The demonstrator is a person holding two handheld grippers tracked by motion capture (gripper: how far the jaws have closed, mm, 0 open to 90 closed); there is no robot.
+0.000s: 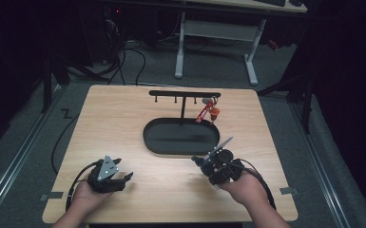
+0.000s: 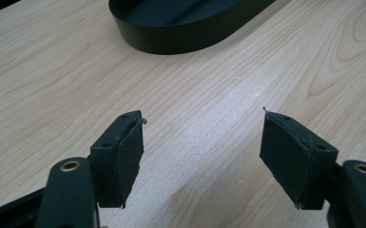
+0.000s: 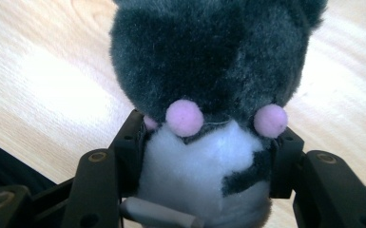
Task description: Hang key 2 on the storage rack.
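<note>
High view: my right gripper (image 1: 204, 161) clasps a dark plush toy (image 1: 198, 161) above the wooden table (image 1: 123, 118), near the front rim of the black oval tray (image 1: 180, 137). A hook rack (image 1: 184, 94) rises from the tray and carries a red charm (image 1: 208, 111). My left gripper (image 1: 123, 178) rests apart, released.

Left gripper view: my jaws gape over bare wood; the tray (image 2: 180, 40) lies ahead.

Right gripper view: my jaws pinch the toy's (image 3: 209, 95) white belly below its pink cheeks.

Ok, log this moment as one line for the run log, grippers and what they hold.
left gripper: open, holding nothing, over table | right gripper: shut on plush toy | black tray: untouched
</note>
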